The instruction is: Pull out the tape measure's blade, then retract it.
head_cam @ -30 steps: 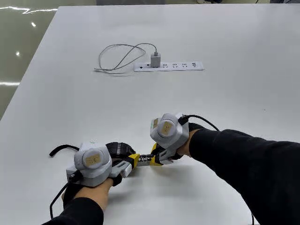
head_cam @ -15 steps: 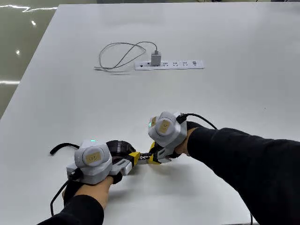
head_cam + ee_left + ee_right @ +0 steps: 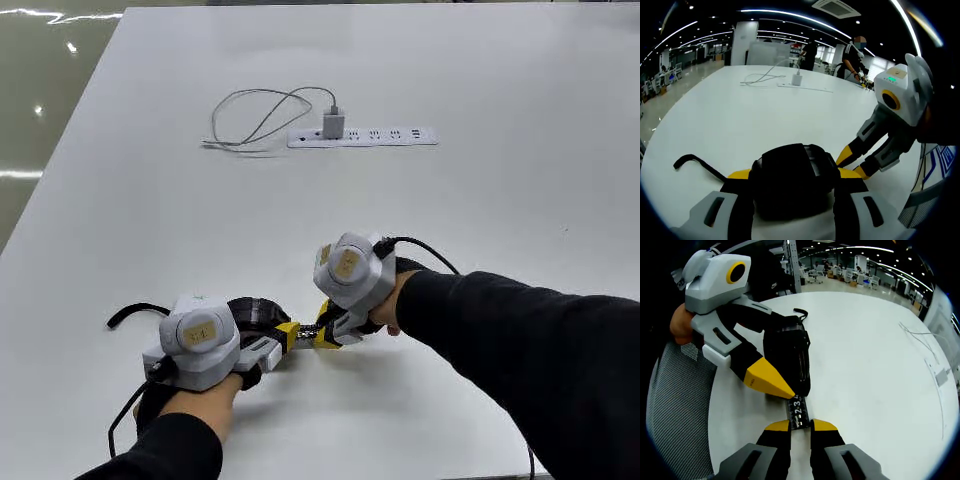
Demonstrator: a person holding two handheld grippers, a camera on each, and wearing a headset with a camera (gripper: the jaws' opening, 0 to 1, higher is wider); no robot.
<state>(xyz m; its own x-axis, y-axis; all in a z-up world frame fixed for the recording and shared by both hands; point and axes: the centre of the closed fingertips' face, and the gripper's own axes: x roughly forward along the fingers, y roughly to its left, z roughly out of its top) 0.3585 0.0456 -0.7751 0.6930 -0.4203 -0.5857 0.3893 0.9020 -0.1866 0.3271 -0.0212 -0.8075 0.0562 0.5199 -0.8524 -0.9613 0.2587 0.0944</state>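
Observation:
The black tape measure (image 3: 255, 314) rests on the white table (image 3: 420, 210) near the front edge, its strap (image 3: 133, 315) trailing left. My left gripper (image 3: 272, 338) is shut on its case, which sits between the yellow-tipped jaws in the left gripper view (image 3: 792, 175). A short length of the blade (image 3: 797, 412) sticks out of the case (image 3: 790, 360). My right gripper (image 3: 800, 426) is shut on the blade's end, close to the case. It also shows in the head view (image 3: 325, 338), and it enters the left gripper view from the right (image 3: 852, 162).
A white power strip (image 3: 362, 137) with a plugged charger (image 3: 333, 125) and a looped cable (image 3: 255, 112) lies at the far middle of the table. The table's left edge (image 3: 60, 160) drops to a glossy floor. People stand in the distance (image 3: 852, 55).
My right gripper has moved a little left toward the case, and the exposed blade has grown shorter. The left gripper holds its place.

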